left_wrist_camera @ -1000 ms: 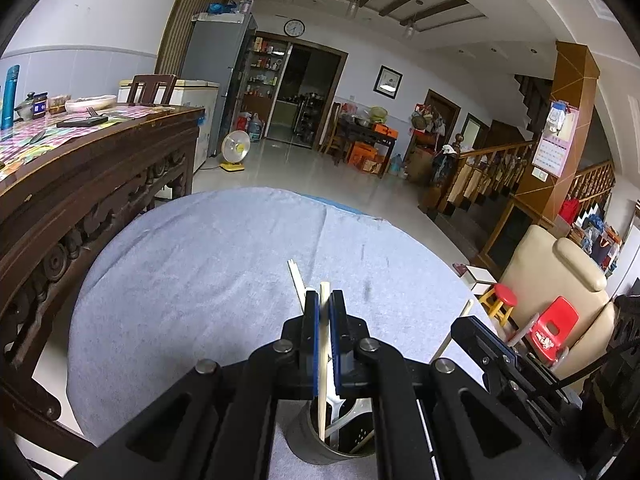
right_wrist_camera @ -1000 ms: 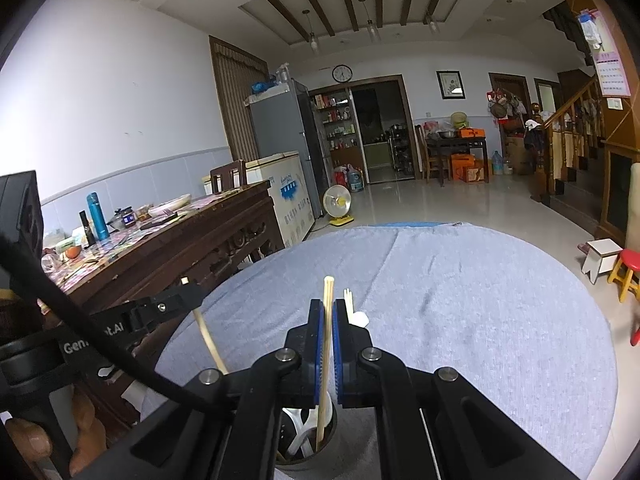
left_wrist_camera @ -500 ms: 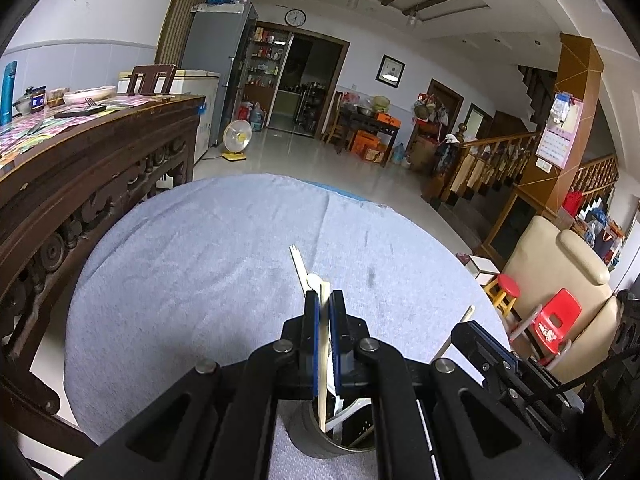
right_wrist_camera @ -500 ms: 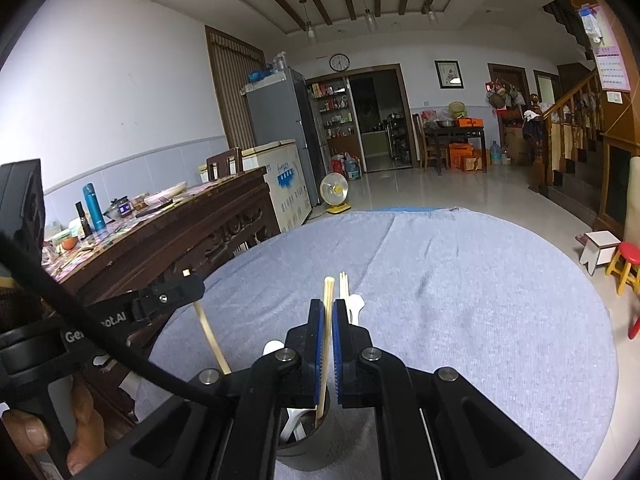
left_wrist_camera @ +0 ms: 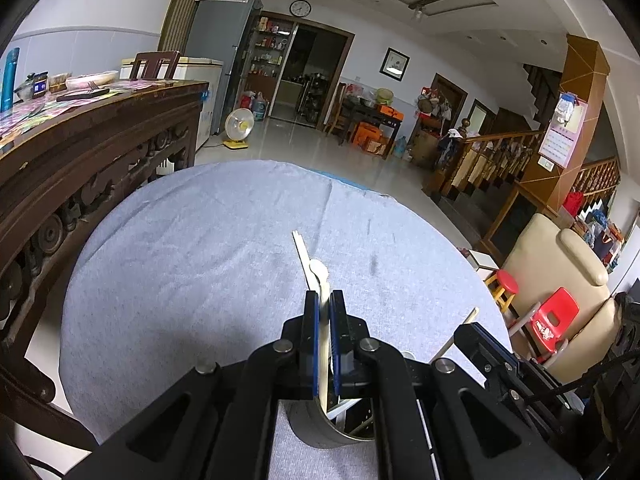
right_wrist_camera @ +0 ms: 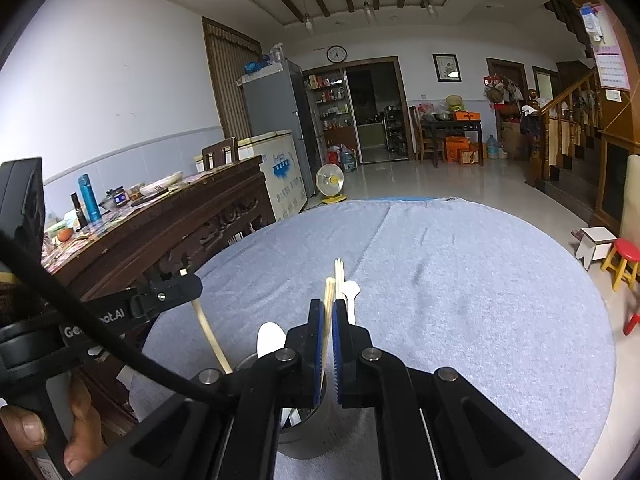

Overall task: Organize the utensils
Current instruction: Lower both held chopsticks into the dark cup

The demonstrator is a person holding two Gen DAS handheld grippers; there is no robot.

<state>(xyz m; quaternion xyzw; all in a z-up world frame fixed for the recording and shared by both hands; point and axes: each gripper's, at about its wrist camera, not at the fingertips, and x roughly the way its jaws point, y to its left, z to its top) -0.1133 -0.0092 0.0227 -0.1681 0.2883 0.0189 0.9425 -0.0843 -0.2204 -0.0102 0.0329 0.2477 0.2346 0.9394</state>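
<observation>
both chopsticks have sunk lower into the steel cup (left_wrist_camera: 320,432) since a second ago. our left gripper (left_wrist_camera: 325,320) stays clamped on a chopstick (left_wrist_camera: 325,300), right gripper (right_wrist_camera: 329,320) on its chopstick (right_wrist_camera: 329,292); release looks next.

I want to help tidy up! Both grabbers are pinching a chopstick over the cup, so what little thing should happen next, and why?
Probably open both and let the sticks drop. The left gripper is shut on a chopstick whose lower end already sits inside the metal cup, and the right gripper holds its chopstick the same way above that cup, so both should slide in.
</observation>
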